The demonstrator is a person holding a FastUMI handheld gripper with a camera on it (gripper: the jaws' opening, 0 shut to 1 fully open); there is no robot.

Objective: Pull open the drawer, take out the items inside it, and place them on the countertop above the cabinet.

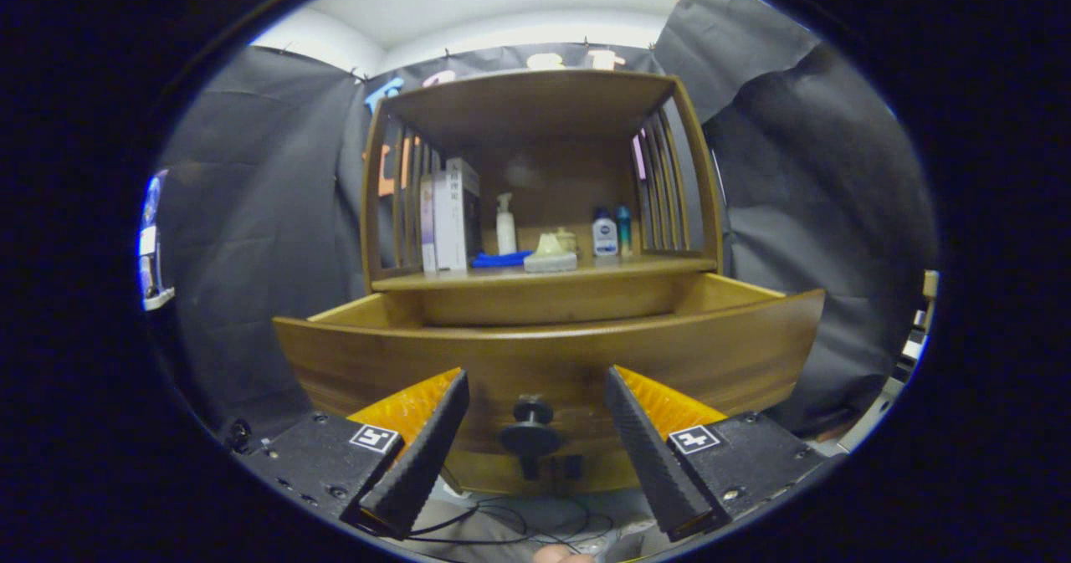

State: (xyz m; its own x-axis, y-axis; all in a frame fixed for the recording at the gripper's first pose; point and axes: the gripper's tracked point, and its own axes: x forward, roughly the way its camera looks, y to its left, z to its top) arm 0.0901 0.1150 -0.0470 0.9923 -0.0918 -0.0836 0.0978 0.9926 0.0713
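Booth; drawer [548,354] knob [530,429] between spread hand-held gripper [532,454] fingers

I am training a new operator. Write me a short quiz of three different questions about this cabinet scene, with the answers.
1. True or false: the drawer is pulled out.
2. Where is the knob relative to the gripper?
A. between its fingers
B. far beyond them
C. beside one finger, outside the gap
3. Fill in: the gripper fingers are ___ and do not press on the knob.

Key:
1. True.
2. A.
3. Open. Bottles and boxes stand on the countertop.
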